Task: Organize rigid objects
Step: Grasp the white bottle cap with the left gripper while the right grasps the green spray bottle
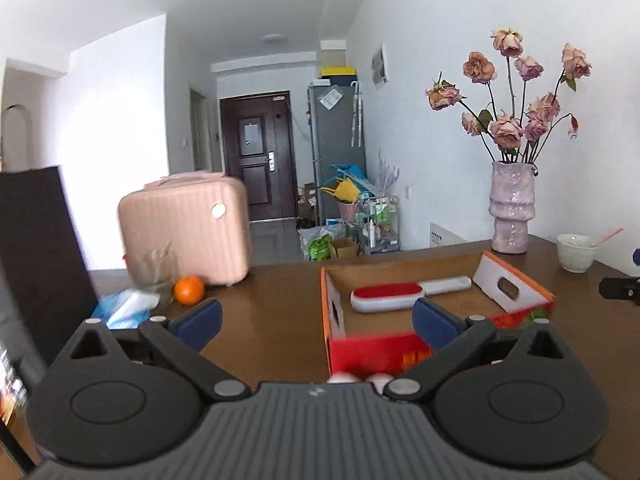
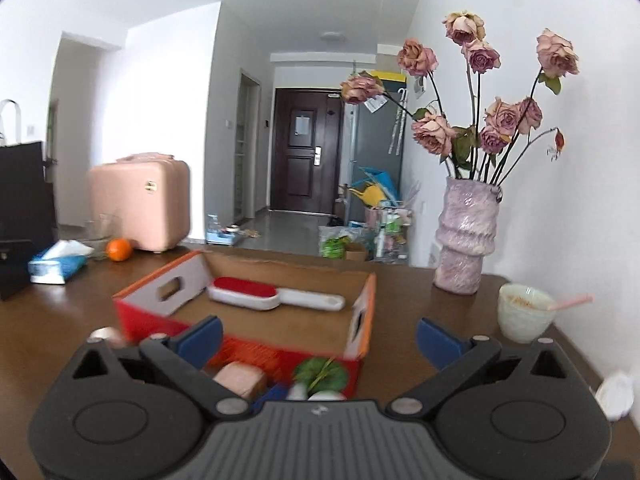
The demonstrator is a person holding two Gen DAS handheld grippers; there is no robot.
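An open cardboard box [image 1: 452,304] with red and orange sides stands on the brown table; it also shows in the right wrist view [image 2: 280,332]. A red-and-white lint brush [image 1: 404,294] lies inside it, also seen in the right wrist view [image 2: 276,294]. My left gripper [image 1: 318,322] is open and empty, above the box's near left corner. My right gripper [image 2: 318,338] is open and empty, above the box's near wall. Small objects lie just in front of the box: a pinkish block [image 2: 240,378], a green item [image 2: 320,374], pale round items [image 1: 360,379]; they are partly hidden.
A pink vase of dried roses [image 2: 466,236] and a cup with a pink spoon [image 2: 524,312] stand to the right. A pink case [image 1: 186,226], an orange [image 1: 189,290], a tissue pack [image 1: 124,308] and a dark board [image 1: 36,256] are on the left.
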